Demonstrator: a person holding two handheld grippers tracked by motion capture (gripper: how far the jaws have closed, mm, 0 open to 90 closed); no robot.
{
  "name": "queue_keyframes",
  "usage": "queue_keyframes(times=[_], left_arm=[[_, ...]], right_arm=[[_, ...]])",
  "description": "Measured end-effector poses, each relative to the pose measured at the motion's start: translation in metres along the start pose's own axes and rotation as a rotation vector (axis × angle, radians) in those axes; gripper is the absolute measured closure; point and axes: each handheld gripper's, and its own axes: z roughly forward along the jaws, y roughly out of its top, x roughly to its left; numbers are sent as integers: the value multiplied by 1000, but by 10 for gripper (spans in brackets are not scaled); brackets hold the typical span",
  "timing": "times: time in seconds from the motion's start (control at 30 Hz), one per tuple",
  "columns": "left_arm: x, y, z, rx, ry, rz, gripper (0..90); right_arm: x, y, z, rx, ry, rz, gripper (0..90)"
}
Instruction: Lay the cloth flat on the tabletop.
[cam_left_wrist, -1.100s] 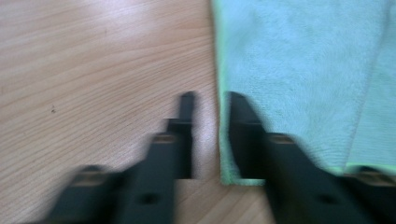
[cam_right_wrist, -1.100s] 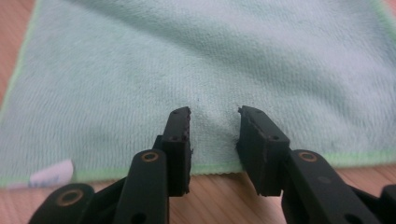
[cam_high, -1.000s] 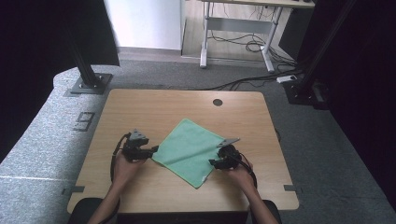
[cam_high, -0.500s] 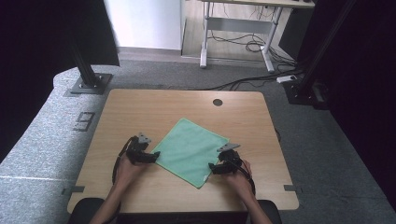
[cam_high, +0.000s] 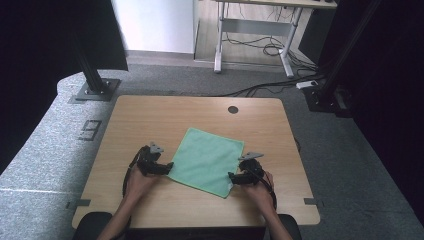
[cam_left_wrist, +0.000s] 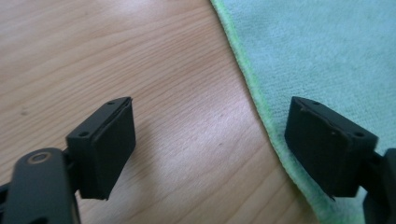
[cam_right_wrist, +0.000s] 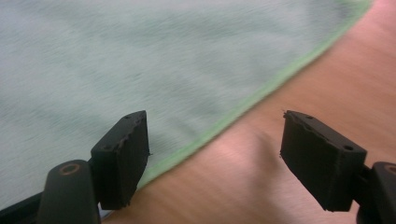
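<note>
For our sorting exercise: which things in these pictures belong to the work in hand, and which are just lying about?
In the work:
green cloth, flat on the table
left gripper, jaws open at its edge
right gripper, jaws open at its edge

Lying about:
cables on the floor
desk frame behind

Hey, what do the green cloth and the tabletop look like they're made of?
The green cloth looks like microfibre or fine terry: a soft, matte, fuzzy nap and a brighter green stitched hem along its edge, clearest in the left gripper view. The table looks like light wood or a wood-look laminate: pale grain lines under a smooth, slightly glossy finish. Which of the two is hard to tell.
</note>
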Motion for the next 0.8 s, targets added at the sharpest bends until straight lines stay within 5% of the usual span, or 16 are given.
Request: queue_keyframes(times=[0.17, 0.47, 0.6, 0.77, 0.8], left_arm=[[-6, -1, -5, 19, 20, 23, 173], [-22, -15, -17, 35, -49, 23, 166], [-20, -3, -13, -11, -19, 28, 158], [-17, 1, 0, 9, -17, 27, 150], [-16, 3, 1, 9, 10, 39, 150]], right_arm=[[3, -3, 3, 16, -17, -11, 220], [-19, 5, 9, 16, -44, 21, 236], [-25, 10, 14, 15, -41, 30, 238], [-29, 13, 17, 13, -41, 38, 238], [-30, 14, 19, 12, -42, 41, 240]])
